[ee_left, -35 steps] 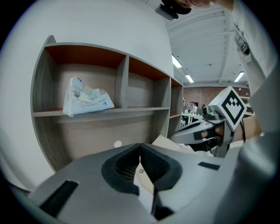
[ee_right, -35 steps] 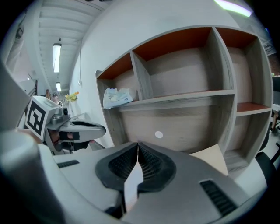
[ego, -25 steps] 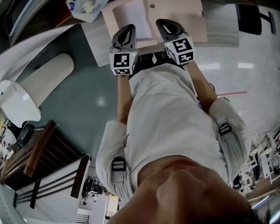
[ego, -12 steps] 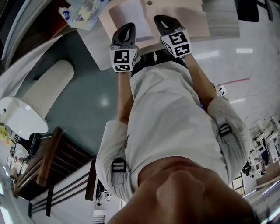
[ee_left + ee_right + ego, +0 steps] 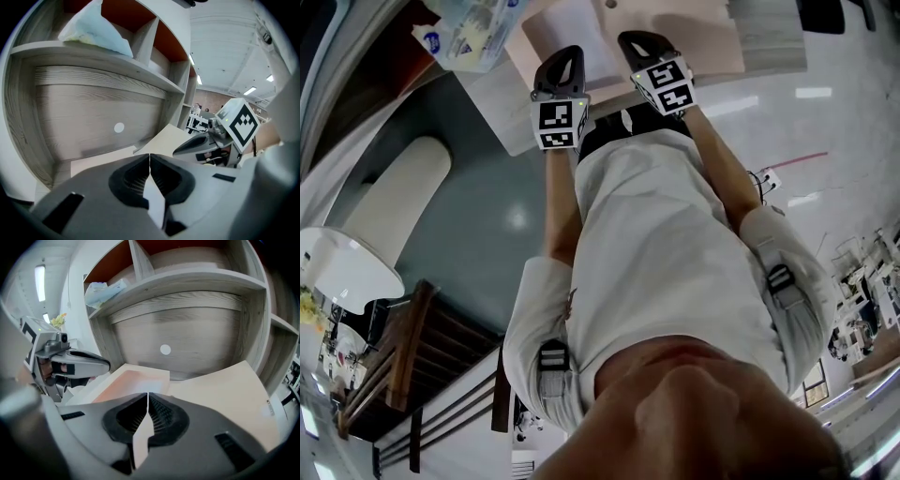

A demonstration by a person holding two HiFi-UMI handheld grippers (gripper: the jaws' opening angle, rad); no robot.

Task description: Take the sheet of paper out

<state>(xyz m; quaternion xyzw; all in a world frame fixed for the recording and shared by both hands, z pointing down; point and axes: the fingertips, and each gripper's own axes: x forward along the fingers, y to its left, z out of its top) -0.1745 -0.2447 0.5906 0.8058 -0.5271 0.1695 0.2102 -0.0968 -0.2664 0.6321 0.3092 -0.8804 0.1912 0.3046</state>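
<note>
Head view showed your left gripper (image 5: pixel 569 54) and your right gripper (image 5: pixel 634 41) side by side above the desk (image 5: pixel 502 94). Both had the jaws pressed together, with nothing between them. The sheet of paper (image 5: pixel 567 23) lay flat on a beige board (image 5: pixel 703 37), under the tips of the left gripper

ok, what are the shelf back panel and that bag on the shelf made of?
Back panel: grey wood grain, matte, no glare. It looks like wood-effect laminate board, possibly veneer.
Bag: pale blue, creased and slumped. Probably thin plastic film, though the contents can't be made out.
</note>
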